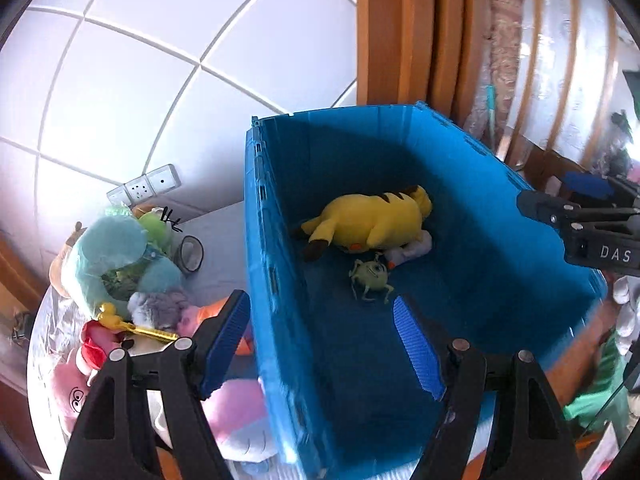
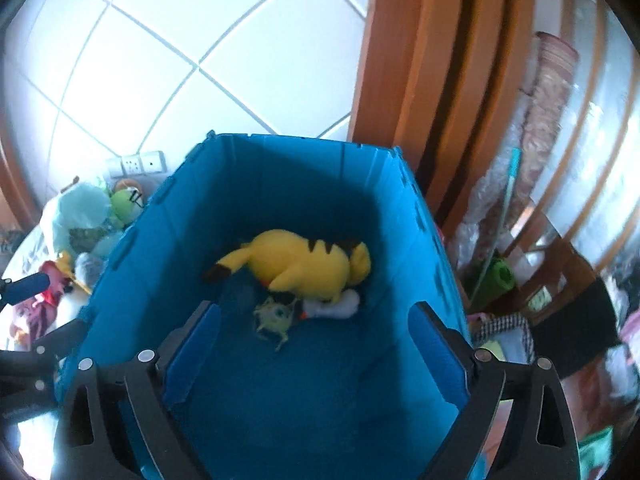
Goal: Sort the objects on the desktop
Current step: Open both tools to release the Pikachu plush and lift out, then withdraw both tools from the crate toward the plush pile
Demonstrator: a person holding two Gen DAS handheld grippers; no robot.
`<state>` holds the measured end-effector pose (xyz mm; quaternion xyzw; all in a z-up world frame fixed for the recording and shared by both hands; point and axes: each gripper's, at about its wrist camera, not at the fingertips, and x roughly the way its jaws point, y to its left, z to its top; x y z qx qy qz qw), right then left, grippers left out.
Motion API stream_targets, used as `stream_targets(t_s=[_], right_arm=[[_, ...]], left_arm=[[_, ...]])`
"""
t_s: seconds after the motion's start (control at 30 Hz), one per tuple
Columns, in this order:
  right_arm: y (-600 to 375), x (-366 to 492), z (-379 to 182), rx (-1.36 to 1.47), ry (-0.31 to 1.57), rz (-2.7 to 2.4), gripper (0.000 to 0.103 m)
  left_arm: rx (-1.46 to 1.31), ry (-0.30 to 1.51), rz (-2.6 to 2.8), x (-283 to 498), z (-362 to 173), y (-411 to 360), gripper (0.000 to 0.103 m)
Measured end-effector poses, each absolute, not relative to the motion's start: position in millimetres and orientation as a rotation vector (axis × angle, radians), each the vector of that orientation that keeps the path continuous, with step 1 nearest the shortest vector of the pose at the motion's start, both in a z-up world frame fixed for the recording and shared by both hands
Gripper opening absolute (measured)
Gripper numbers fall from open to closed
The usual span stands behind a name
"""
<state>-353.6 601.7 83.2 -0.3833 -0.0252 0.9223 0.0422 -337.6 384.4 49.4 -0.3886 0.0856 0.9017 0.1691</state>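
Note:
A blue plastic crate (image 1: 256, 240) stands in front of both grippers, seen also in the right wrist view as the crate (image 2: 120, 256). On its floor lie a yellow plush (image 1: 372, 220) (image 2: 308, 264), a small green one-eyed monster toy (image 1: 370, 276) (image 2: 274, 320) and a white and orange plush (image 1: 412, 250) (image 2: 332, 308) tucked under the yellow one. My left gripper (image 1: 320, 312) hangs open over the crate's left wall, nothing between its fingers. My right gripper (image 2: 316, 320) is open wide above the crate's inside and holds nothing; it also shows at the crate's right rim (image 1: 560, 200).
A heap of plush toys (image 1: 120, 264) lies on the table left of the crate: teal, green, grey, pink, with a yellow toy key (image 1: 136, 326). A tiled wall with sockets (image 1: 144, 186) is behind. A wooden door frame (image 1: 400, 32) and clutter stand to the right.

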Motion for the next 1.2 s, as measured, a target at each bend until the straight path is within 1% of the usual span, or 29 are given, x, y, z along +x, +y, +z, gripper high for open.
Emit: stream_targets(t_s=[0.33,0.63,0.87,1.07,1.2], right_arm=[[570.7,-281.6,62.1,-1.167,-0.008,2.799,0.097],[557.2,-237.9,61.1,-1.120,-0.022,2.881,0.098],[533.5,-202.0,44.6,-1.119,-0.001,3.010,0.101],[505.6,-184.1,18.1,-1.188,0.025,3.079,0.101],[479.4,-174.7,6.1,-1.232,-0.012,3.103,0.101]], left_arm=[[-1.043,0.273,2.547,-284.6,47.2,363.2,0.074],[-1.030,0.212,2.641,-235.9,44.0,347.8,0.074],[-1.077,0.174,2.733,-194.9,27.3,321.0,0.074],[-1.119,0.156,2.818,-165.8,14.4,288.9,0.074],[-1.161,0.106,2.859,-150.8,5.2,261.2,0.074]])
